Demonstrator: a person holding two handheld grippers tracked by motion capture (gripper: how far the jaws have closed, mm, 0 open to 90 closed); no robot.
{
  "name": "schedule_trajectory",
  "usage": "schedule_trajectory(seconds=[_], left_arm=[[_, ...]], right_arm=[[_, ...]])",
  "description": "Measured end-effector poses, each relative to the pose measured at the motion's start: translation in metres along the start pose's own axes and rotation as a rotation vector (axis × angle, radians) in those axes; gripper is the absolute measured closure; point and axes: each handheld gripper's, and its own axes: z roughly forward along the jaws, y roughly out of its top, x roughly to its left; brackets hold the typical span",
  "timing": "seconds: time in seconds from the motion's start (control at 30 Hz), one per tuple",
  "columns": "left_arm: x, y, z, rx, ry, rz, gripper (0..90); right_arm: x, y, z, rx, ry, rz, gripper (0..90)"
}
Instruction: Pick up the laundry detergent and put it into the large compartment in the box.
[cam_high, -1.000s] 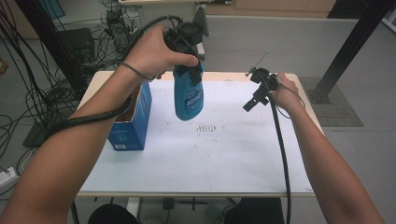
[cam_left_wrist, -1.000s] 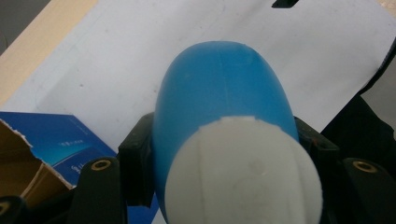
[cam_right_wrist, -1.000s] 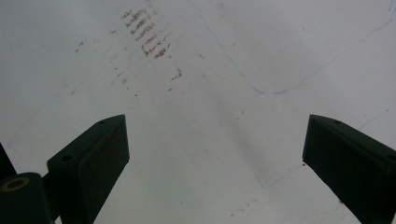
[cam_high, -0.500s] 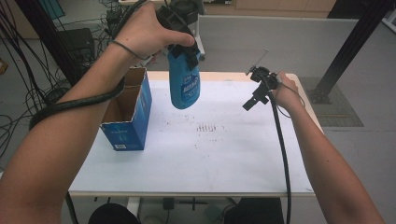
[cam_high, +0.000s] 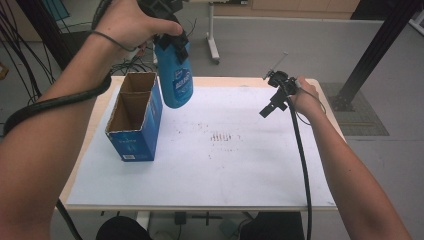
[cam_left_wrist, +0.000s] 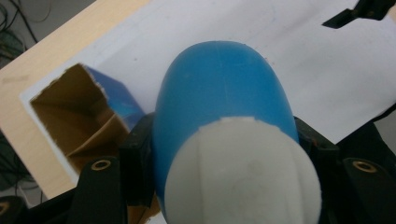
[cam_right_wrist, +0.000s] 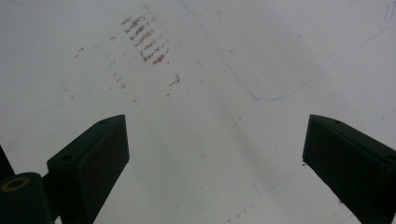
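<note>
Two grippers are up over the tabletop (cam_high: 280, 175). Left gripper (cam_high: 167, 20), raised high at the far left, has its fingers (cam_left_wrist: 135, 154) clamped on a blue bottle (cam_high: 175, 75) just below its white cap (cam_left_wrist: 243, 177); the bottle hangs in the air above and just right of an open blue box (cam_high: 135, 120) standing on the white sheet. Right gripper (cam_high: 272, 102) hovers over the sheet's right side, well apart from the bottle, fingers (cam_right_wrist: 93, 158) spread wide and holding nothing.

left gripper (cam_left_wrist: 224, 158): black jaws, brass-ringed screw holes at 7 and 5 o'clock | right gripper (cam_right_wrist: 215, 168): black blocky jaws | black cable (cam_high: 298, 150) | dark band on left wrist (cam_high: 107, 40) | forearms unsleeved
</note>
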Motion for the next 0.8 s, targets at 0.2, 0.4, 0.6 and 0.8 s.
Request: schedule_trajectory(seconds=[0.2, 0.4, 0.6, 0.8], left_arm=[[0.023, -0.012, -0.003, 0.011, 0.033, -0.067, 37.3], [0.042, -0.022, -0.005, 0.01, 0.045, -0.121, 37.3], [0.062, -0.033, -0.007, 0.021, 0.077, -0.189, 37.4], [0.079, -0.042, -0.01, 0.014, 0.109, -0.266, 37.4]], right_arm=[[-0.001, 0.003, 0.001, -0.005, 0.002, -0.007, 7.0], [0.0, 0.006, 0.003, -0.005, 0.009, -0.015, 7.0], [0.001, 0.008, 0.003, -0.008, 0.01, -0.016, 7.0], [0.002, 0.01, 0.002, -0.01, 0.007, -0.02, 7.0]])
